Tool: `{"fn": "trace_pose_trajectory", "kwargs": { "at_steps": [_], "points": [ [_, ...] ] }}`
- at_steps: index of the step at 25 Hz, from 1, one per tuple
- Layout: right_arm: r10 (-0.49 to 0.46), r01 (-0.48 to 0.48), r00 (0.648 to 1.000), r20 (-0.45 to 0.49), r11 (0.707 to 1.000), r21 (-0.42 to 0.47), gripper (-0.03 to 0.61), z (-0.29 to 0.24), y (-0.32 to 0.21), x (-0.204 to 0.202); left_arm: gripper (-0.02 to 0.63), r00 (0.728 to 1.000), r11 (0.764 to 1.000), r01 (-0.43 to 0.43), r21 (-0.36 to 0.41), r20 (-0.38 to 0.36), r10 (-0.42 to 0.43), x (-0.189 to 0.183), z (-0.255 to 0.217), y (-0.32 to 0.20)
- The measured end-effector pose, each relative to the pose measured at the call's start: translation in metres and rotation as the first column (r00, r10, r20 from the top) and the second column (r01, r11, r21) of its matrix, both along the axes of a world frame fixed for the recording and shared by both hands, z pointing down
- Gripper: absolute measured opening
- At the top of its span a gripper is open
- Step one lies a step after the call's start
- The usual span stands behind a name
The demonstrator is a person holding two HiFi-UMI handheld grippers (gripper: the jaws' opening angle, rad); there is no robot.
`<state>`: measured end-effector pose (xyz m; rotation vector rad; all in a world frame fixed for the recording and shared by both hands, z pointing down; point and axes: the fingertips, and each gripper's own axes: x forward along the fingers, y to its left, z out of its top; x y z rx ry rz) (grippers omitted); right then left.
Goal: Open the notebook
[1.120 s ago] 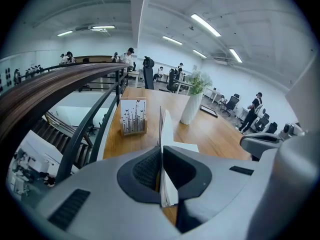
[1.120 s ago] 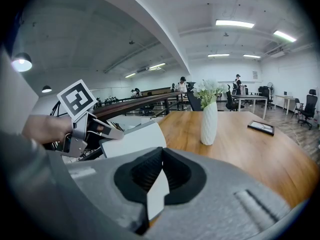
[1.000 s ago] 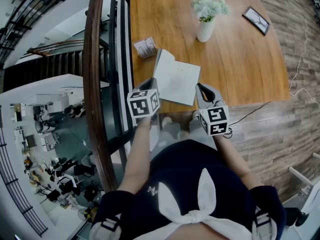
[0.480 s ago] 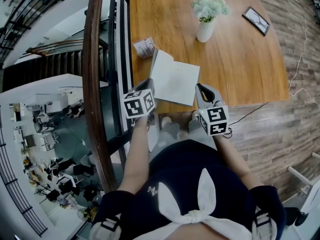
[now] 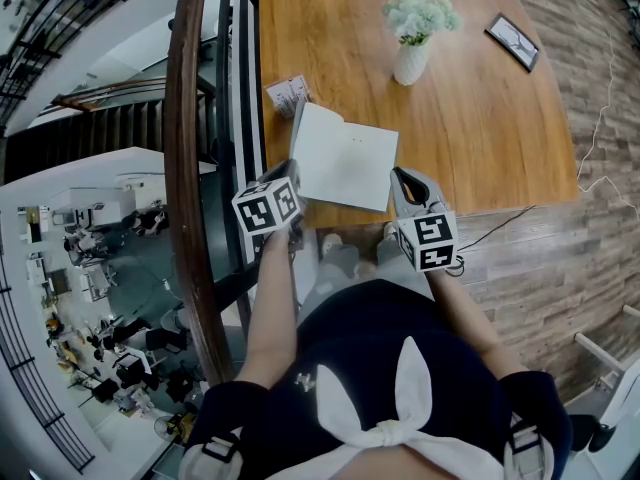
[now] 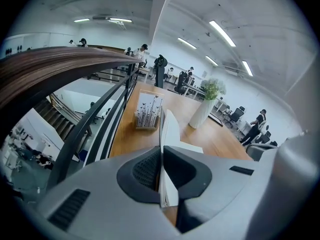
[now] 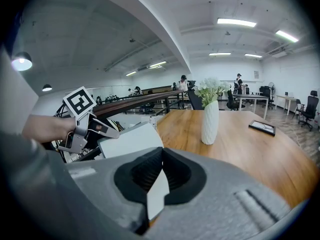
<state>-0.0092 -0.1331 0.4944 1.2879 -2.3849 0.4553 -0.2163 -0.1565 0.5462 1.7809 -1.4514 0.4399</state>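
Note:
A white notebook (image 5: 348,163) lies near the front edge of the wooden table (image 5: 470,138). My left gripper (image 5: 293,175) is shut on its cover (image 6: 168,134), which stands raised at the notebook's left side and shows edge-on between the jaws. My right gripper (image 5: 401,178) is shut on the notebook's near right corner, where a white sheet (image 7: 159,191) sits pinched between the pads. In the right gripper view the left gripper (image 7: 92,129) shows at the left, holding the lifted cover (image 7: 131,140).
A white vase (image 5: 410,60) with pale flowers stands behind the notebook. A small printed card box (image 5: 290,95) sits by the table's left edge. A dark framed picture (image 5: 512,40) lies at the far right. A wooden handrail (image 5: 188,118) runs along the left.
My left gripper has moved to the left with the cover, swinging it further away from the pages. The right gripper has stayed in place.

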Motion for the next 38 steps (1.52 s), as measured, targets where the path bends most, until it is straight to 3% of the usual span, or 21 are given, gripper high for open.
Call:
{"fn": "trace_pose_trajectory", "kwargs": {
  "at_steps": [17, 38],
  "points": [
    [-0.002, 0.002, 1.0, -0.006, 1.0, -0.012, -0.002, 0.004, -0.001, -0.002, 0.037, 1.0, 1.0, 0.015, 0.002, -0.003, -0.015, -0.023, 0.02, 0.0],
    [0.014, -0.014, 0.999, -0.03, 1.0, 0.0, -0.002, 0.0, -0.003, -0.004, 0.043, 0.999, 0.997, 0.029, -0.068, 0.035, -0.027, -0.052, 0.056, -0.001]
  ]
}}
